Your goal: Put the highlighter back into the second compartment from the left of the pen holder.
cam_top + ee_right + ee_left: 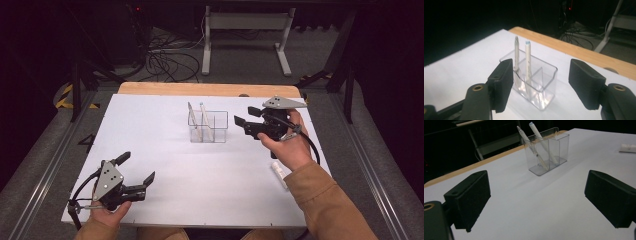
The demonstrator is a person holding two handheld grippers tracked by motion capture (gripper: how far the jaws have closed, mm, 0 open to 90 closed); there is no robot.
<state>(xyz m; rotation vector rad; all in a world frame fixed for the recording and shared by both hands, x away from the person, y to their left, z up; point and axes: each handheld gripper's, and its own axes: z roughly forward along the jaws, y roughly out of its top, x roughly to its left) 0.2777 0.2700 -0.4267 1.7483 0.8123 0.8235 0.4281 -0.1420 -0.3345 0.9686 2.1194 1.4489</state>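
The holder (208, 127) is clear, glossy plastic with smooth walls. The two pens (196, 121) in its left part look like smooth white plastic, as does the third pen (279, 173) lying near right. The table (165, 165) has a matt white top, and its far edge (210, 89) is bare pale wood. Both grippers, left (139, 169) and right (244, 116), have matt black jaws and dull grey metal plates. The sleeve (325, 200) is tan cloth.
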